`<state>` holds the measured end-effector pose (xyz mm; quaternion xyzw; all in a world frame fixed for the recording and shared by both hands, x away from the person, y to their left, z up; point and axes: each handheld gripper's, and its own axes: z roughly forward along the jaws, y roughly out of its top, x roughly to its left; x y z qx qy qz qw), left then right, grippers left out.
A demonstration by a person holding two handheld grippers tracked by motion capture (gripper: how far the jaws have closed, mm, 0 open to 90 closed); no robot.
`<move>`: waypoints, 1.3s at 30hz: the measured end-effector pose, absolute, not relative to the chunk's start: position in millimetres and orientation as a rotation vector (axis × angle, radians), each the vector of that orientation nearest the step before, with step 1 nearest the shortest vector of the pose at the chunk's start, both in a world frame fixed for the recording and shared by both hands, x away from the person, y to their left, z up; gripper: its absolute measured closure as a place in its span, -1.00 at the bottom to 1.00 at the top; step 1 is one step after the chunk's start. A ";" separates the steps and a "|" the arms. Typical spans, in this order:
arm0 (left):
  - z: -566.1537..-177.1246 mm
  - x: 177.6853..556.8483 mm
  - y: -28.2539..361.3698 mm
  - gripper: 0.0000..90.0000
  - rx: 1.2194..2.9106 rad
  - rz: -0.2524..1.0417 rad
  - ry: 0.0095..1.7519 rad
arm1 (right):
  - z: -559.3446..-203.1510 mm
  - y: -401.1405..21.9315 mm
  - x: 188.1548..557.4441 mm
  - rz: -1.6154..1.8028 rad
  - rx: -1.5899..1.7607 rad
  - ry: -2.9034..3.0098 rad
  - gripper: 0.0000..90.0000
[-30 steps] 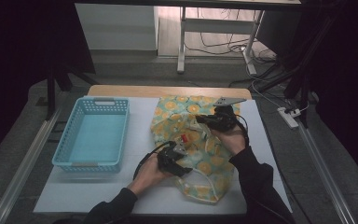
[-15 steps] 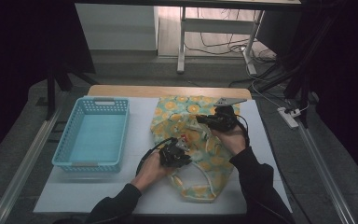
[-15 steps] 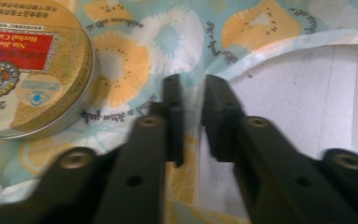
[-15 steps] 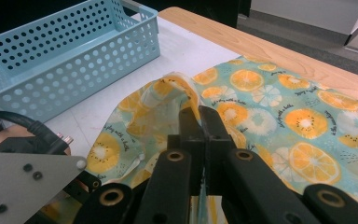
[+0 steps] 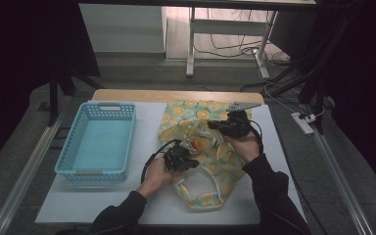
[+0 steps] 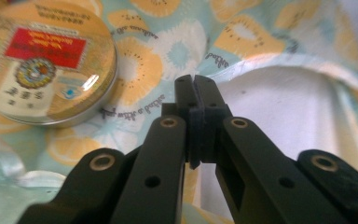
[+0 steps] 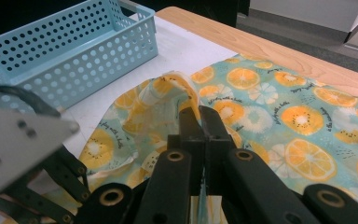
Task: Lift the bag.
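Note:
A teal cloth bag (image 5: 196,115) printed with orange slices lies on the white table. My right gripper (image 5: 211,125) is shut on a raised fold of it; in the right gripper view the cloth (image 7: 284,102) peaks at the jaw tips (image 7: 199,114) and a strip shows between the jaws. My left gripper (image 5: 191,160) is over the bag's nearer part. Its jaws have just been closing and now stand pad to pad (image 6: 196,88) over the bag's hem (image 6: 135,102), with no fabric seen between them. A round tin (image 6: 42,60) with a red label rests on the cloth beside them.
A light blue perforated basket (image 5: 108,105) stands on the left of the table, seen also in the right gripper view (image 7: 65,51). Bare white tabletop (image 5: 147,122) lies between basket and bag. The table's wooden far edge (image 5: 176,95) runs behind.
My left hand has edged a little forward onto the cloth. The right hand and the lifted fold have stayed where they were.

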<state>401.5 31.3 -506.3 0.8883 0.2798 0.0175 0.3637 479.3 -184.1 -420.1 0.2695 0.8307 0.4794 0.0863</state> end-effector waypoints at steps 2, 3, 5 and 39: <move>-499.3 400.7 33.7 1.00 2.282 0.043 0.712 | -418.7 -184.3 479.2 1.429 0.799 2.477 0.99; -495.1 400.0 35.0 1.00 2.282 0.048 0.705 | -417.8 -184.3 479.1 1.432 0.801 2.476 0.99; -487.3 398.7 37.4 1.00 2.270 0.047 0.694 | -415.3 -184.9 479.4 1.432 0.801 2.476 0.99; -352.4 404.5 89.0 1.00 2.038 0.198 0.633 | -341.5 -173.8 478.1 1.568 0.698 2.433 1.00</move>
